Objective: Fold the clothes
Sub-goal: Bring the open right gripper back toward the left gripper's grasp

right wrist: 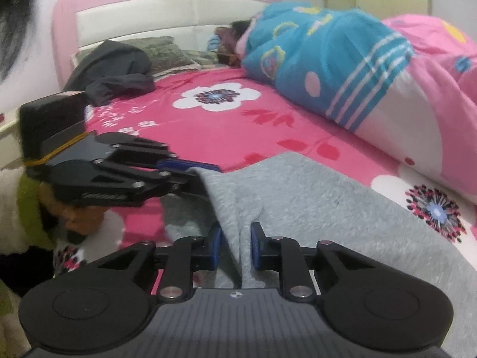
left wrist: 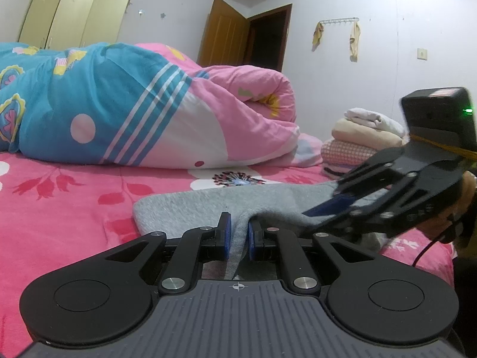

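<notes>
A grey fleecy garment (left wrist: 184, 208) (right wrist: 313, 197) lies spread on the pink flowered bed sheet (left wrist: 59, 203) (right wrist: 214, 125). My left gripper (left wrist: 238, 229) is shut on a raised fold at the garment's near edge, with the fabric pinched between its blue pads. It also shows from the side in the right wrist view, my left gripper (right wrist: 193, 167) at the garment's left corner. My right gripper (right wrist: 236, 234) has a ridge of the same grey cloth filling the narrow gap between its pads. In the left wrist view my right gripper (left wrist: 325, 205) reaches onto the garment from the right.
A rolled blue and pink quilt (left wrist: 125, 104) (right wrist: 357, 74) lies across the bed beyond the garment. Folded clothes are stacked (left wrist: 360, 140) by the wall. A dark garment (right wrist: 113, 71) and a pillow (right wrist: 167, 50) sit near the pink headboard (right wrist: 167, 3).
</notes>
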{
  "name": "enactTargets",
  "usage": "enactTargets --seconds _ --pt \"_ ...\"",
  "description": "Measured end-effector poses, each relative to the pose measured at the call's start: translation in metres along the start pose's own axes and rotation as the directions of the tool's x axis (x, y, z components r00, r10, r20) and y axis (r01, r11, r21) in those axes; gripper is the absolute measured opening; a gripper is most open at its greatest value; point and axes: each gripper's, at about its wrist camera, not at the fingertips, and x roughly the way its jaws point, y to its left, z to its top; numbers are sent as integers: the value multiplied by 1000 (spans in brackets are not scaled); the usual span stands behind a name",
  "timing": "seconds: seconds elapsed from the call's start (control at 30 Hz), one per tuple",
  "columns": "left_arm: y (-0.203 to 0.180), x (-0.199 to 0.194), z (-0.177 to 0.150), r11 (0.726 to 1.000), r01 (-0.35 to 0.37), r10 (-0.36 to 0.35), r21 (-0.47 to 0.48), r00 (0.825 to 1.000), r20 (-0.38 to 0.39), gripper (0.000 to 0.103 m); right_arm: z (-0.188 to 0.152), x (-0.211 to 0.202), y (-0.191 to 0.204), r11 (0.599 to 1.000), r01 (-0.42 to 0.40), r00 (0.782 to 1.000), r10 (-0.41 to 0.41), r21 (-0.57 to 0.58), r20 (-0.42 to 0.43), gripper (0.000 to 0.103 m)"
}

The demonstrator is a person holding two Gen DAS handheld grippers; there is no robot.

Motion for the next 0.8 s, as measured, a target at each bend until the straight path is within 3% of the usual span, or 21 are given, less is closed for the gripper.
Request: enactTargets --seconds 0.13,0.2,0.27,0.33,0.37,0.47,0.57,0.67,0.8 --pt "-1 2 0 1000 -3 3 7 1000 -13 13 -3 -12 4 1000 13 999 -14 2 38 21" --pt "-4 5 0 1000 0 1 22 1000 -31 18 -5 -14 4 1000 17 999 -18 16 46 21" --pt "-9 10 0 999 7 -4 54 999 -54 32 -6 -19 5 999 0 997 -2 35 71 21" --pt "-16 15 -1 996 1 5 90 997 -75 32 -8 -28 5 998 -14 994 7 65 111 21" --pt "-18 17 -2 995 -3 12 105 996 -86 32 -9 -35 4 996 -20 990 8 86 138 22" --pt "-23 21 -1 992 -22 34 126 994 -99 31 -16 -57 -7 983 54 978 -87 174 190 23" --pt "-24 23 1 992 -32 43 125 996 -82 23 -28 -70 -18 962 121 972 -165 245 167 24" --pt "-26 22 2 991 -58 64 124 997 -44 15 -38 -67 -20 952 184 971 -215 246 106 22" --pt "-27 21 3 991 -76 77 108 997 -4 10 -45 -52 -15 969 144 985 -159 201 62 17"
